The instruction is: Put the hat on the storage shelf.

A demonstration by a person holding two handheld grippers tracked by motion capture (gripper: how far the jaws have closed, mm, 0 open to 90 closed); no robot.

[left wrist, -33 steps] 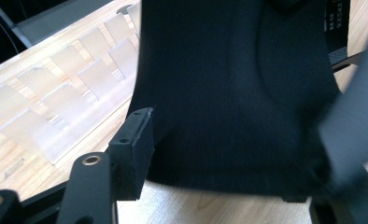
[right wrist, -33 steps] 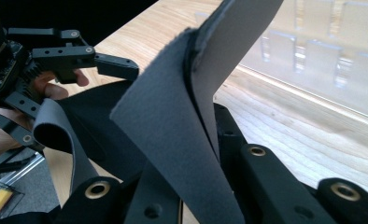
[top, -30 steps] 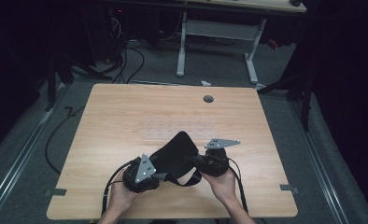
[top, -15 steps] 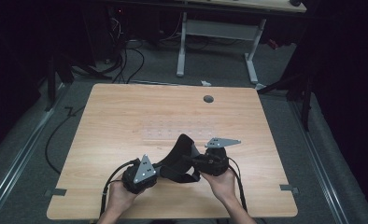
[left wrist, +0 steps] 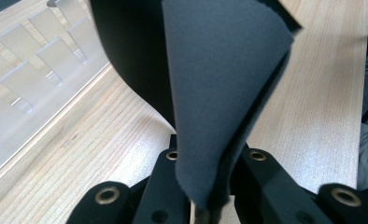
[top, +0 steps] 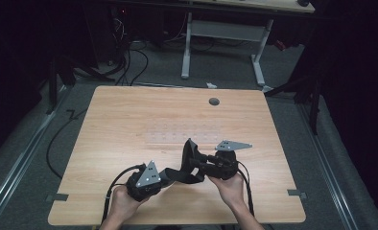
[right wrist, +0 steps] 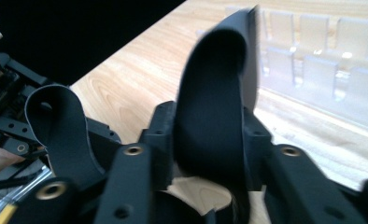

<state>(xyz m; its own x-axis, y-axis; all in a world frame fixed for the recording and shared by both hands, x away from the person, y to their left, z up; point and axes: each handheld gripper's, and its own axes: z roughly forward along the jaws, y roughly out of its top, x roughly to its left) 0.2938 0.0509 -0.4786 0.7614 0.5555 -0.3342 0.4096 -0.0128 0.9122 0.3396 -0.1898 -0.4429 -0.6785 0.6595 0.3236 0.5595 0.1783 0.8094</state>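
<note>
Black rubbery sheet (top: 191, 158), no readable writing, left tongs (top: 162, 176) clamped on it

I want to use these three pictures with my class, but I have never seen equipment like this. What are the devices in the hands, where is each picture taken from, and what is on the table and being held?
A person sits at a wooden table and holds a hand-held gripper in each hand: a tool with two black jaws that pinch things. The high view looks down from above; the left gripper is at the left, the right gripper at the right. The other two pictures come from small cameras riding on each gripper, looking along its jaws.

Between the grippers hangs a dark, floppy sheet, curled and folded. In the left gripper view the jaws have just closed and pinch the sheet. In the right gripper view the jaws have just been opening, with the sheet between them. A clear plastic tray lies on the table.
</note>
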